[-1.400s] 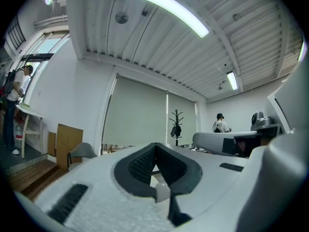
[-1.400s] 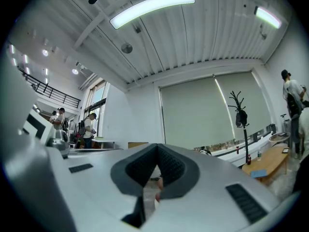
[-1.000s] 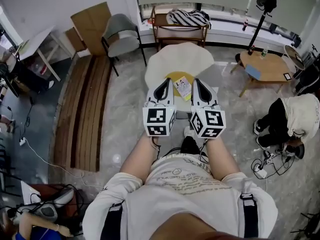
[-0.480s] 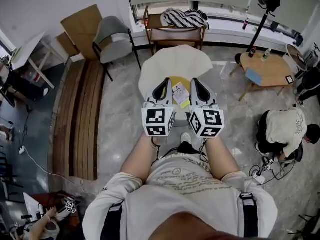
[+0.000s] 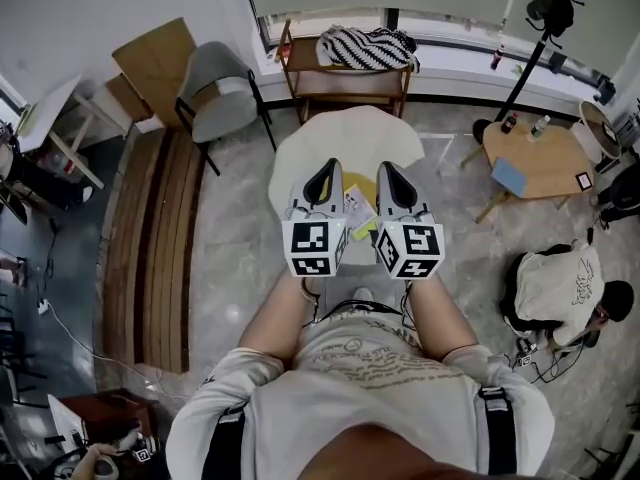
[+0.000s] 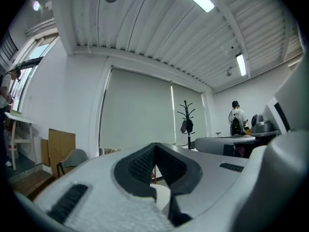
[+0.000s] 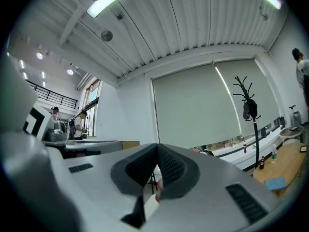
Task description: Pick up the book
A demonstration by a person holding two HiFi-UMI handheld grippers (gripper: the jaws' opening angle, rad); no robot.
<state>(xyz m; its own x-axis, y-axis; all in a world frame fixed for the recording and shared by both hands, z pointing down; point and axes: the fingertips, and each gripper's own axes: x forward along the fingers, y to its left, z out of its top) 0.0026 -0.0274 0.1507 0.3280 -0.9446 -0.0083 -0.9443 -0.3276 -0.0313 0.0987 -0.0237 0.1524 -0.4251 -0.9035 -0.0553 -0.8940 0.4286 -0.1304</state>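
Observation:
The book, a pale cover with some yellow beside it, lies on the round white table in the head view. It shows in the gap between my two grippers. My left gripper and right gripper are held level, side by side, above the table's near edge. In the left gripper view the dark pads of the left gripper meet with nothing between them. The right gripper is likewise shut and empty. Neither gripper view shows the book.
Behind the white table stands a wooden rack with a striped cushion. A grey chair is at the back left, wooden planks along the left. At the right are a wooden side table, a coat stand and a crouching person.
I have walked forward towards the white table with both grippers side by side. The table and book have drawn closer under the gripper tips. Both grippers stayed shut.

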